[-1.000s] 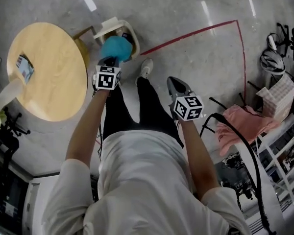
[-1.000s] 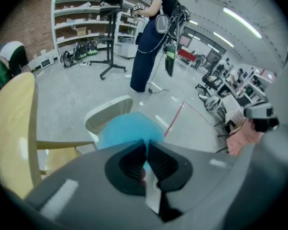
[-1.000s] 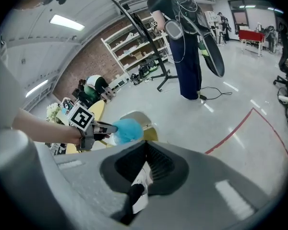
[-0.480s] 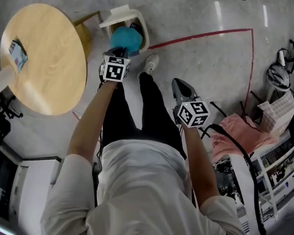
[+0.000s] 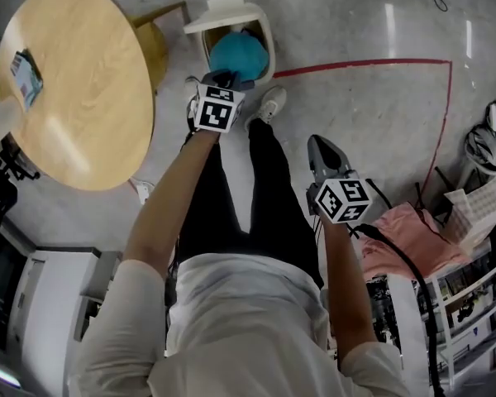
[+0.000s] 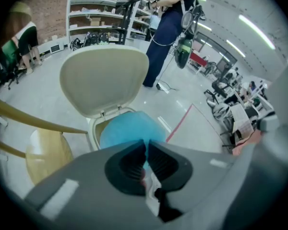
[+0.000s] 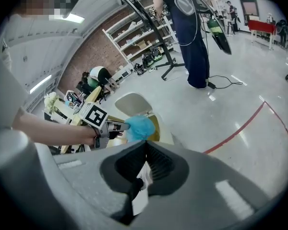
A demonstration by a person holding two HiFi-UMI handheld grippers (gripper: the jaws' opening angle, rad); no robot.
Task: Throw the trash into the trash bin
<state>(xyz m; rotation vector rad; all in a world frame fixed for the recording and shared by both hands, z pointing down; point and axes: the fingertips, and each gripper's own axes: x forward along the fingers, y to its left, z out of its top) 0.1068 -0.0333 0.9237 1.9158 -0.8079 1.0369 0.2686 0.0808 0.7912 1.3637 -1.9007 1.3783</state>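
A cream trash bin [image 5: 269,43] stands on the floor with its lid [image 5: 221,10] flipped open. My left gripper [image 5: 231,78] is shut on the edge of a rounded blue trash bundle [image 5: 239,54], which hangs in the bin's mouth. In the left gripper view the bundle [image 6: 128,130] fills the opening below the raised lid [image 6: 103,79], with the jaws [image 6: 145,145] pinched on its near edge. My right gripper [image 5: 326,150] hangs to the right of the person's leg, shut with nothing in it. The right gripper view shows its closed jaws [image 7: 145,145] and, beyond them, the left gripper [image 7: 119,125] with the bundle [image 7: 139,126].
A round wooden table [image 5: 74,89] with a small packet [image 5: 25,74] stands left of the bin, with a wooden stool [image 5: 159,46] between them. The person's shoe [image 5: 272,102] is beside the bin. Red floor tape [image 5: 364,62], pink cloth [image 5: 413,231] and shelves lie right. Another person [image 6: 167,30] stands farther off.
Both grippers have sunk. The left one has carried the blue bundle down from above the bin into its mouth. Both stay shut.
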